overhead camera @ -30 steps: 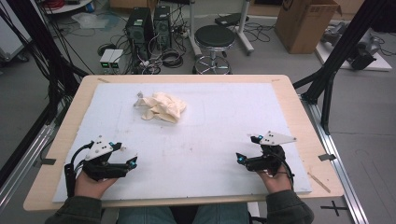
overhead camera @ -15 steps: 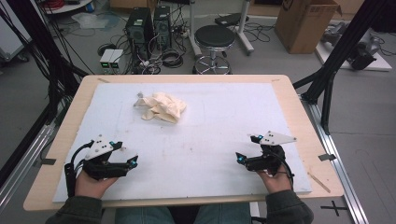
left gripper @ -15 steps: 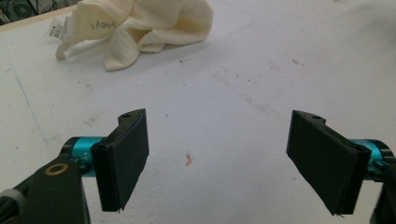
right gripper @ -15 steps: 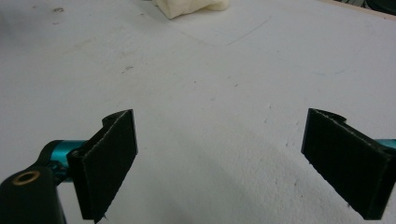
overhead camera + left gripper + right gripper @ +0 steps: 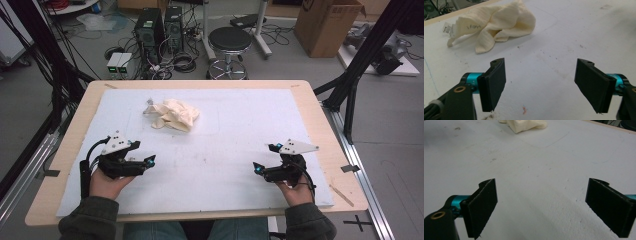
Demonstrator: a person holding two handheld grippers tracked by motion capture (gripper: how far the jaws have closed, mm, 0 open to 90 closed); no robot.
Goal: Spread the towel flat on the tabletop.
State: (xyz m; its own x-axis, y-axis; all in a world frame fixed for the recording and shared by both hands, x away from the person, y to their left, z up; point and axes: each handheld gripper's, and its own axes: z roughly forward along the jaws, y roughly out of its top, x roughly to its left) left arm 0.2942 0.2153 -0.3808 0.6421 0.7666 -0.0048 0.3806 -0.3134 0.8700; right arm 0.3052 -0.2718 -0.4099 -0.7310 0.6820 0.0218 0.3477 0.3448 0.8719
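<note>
A: Where did we see the cloth (image 5: 173,114)?

B: We saw it crumpled on the white mat (image 5: 240,135), toward eleven o'clock from the mat's middle, in the high view. It was cream, bunched in folds, with a small tag (image 5: 446,27) at its left end. In the left gripper view it lay at about eleven o'clock, well past the jaws, and some handwriting showed on one fold. In the right gripper view we caught just its near edge at twelve o'clock, at the top of the frame.

A: Was anything touching it?

B: Nothing we could see. Both grippers were well apart from it, near the person's edge of the table (image 5: 310,100).

A: And the left gripper (image 5: 150,161)?

B: We found it at about eight o'clock on the mat, held in the left hand (image 5: 107,182), pointing toward three o'clock. Its jaws stood wide, though they had just been closing a little. Between them we saw bare mat and nothing else.

A: The right gripper (image 5: 257,168)?

B: At about four o'clock, in the right hand (image 5: 295,192), pointing toward nine o'clock. Its jaws were wide too, with only mat between them.

A: What lay around the table?

B: Past its far edge, at twelve o'clock, we saw a black stool (image 5: 229,40), computer towers (image 5: 160,27) and cables on the floor, and a cardboard box (image 5: 327,25) toward one o'clock.
</note>
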